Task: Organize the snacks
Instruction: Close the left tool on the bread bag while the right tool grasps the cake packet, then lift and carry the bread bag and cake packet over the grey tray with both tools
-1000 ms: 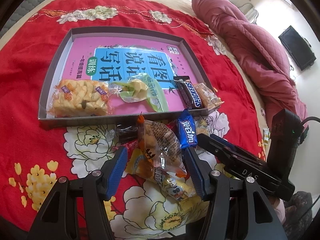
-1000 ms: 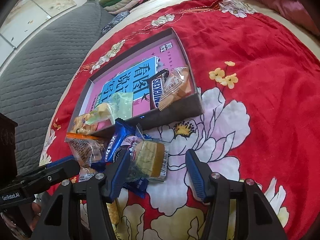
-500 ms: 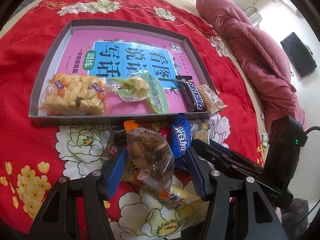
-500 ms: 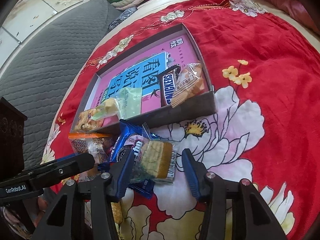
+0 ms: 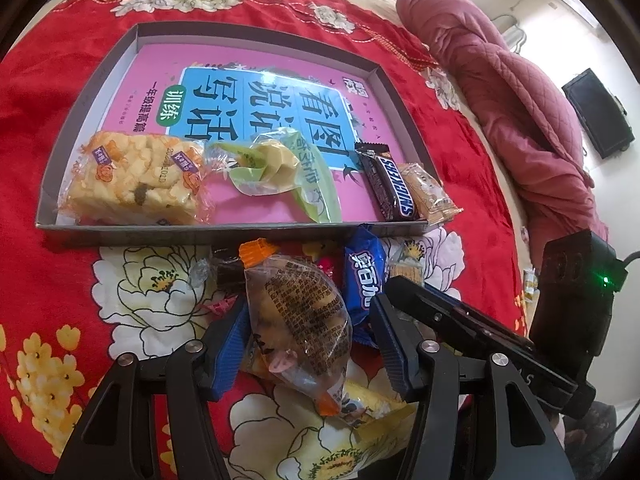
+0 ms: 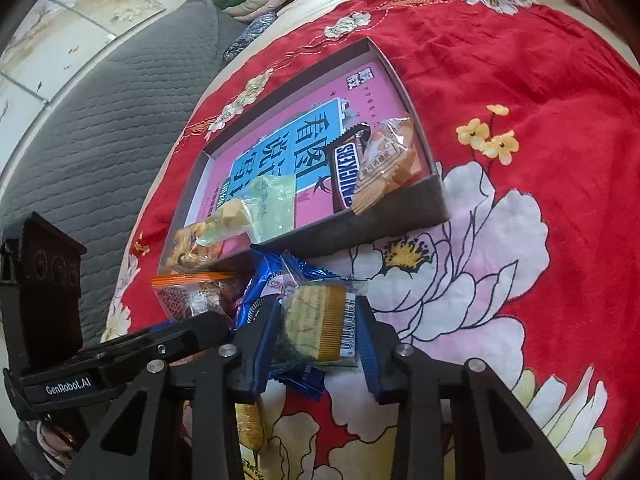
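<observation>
Right gripper [image 6: 318, 340]: jaws just closing, pads now pressed on both sides of a wrapped cake [image 6: 316, 326] on the red floral blanket [image 6: 540, 240]. Left gripper [image 5: 308, 338]: jaws also just closing, holding a clear bagged snack [image 5: 296, 312]. Blue Oreo pack [image 5: 364, 280] just beside. Behind, touching the pile, grey tray [image 5: 224, 234] with rice crisp bar [image 5: 132, 184], Snickers [image 5: 392, 188] inside.

Tray: shallow grey cardboard tray [image 5: 240, 236] lies on red flowered bedspread [image 5: 48, 280].
Near edge inside: clear-wrapped yellow puffed-rice cake [image 5: 132, 184] left corner, brown Snickers bar [image 5: 390, 188] right corner.
Before tray: blue biscuit packet [image 5: 364, 276] on bedspread.
</observation>
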`<state>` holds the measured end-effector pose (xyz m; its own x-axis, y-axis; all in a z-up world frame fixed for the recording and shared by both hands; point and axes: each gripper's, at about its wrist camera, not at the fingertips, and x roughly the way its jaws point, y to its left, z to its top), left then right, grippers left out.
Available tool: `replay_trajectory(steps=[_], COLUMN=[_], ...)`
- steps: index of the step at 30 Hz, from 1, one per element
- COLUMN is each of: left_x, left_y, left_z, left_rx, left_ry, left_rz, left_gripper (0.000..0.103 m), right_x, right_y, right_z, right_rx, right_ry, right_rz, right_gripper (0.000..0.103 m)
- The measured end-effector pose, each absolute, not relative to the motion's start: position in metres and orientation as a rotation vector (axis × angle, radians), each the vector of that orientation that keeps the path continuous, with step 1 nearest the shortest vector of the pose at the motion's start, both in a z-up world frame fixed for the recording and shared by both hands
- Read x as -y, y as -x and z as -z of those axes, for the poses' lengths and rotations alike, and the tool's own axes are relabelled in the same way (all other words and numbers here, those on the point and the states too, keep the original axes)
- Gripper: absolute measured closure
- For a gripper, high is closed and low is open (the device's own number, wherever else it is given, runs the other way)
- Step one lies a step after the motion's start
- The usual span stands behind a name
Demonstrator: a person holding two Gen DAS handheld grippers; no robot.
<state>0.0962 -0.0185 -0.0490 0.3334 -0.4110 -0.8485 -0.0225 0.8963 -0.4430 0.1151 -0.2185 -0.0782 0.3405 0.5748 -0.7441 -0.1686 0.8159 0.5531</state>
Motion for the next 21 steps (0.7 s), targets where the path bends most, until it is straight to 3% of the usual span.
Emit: replay_trajectory(steps=[3, 5, 21], left_x=[0.018, 0.017, 0.011], left_y=[-0.098, -0.099, -0.093], left_z=[0.050, 0.051, 0.041], left_rx=[-1.206, -1.204, -1.164], left_ry=[0.416, 0.413, 0.421], left_rz=[0.264, 0.256, 0.273], left_gripper=[0.047, 0.059, 0.061], right_x=[0.217, 0.217, 0.222], right_y=[-0.115, -0.115, -0.113], right_z=[0.076, 0.076, 0.065], right_rx=[-1.119, -1.117, -1.067], right_ry=[-0.394, -0.393, -0.360], right_rz=[-0.496, -0.491, -0.470], right_gripper=[0.067, 0.067, 0.068])
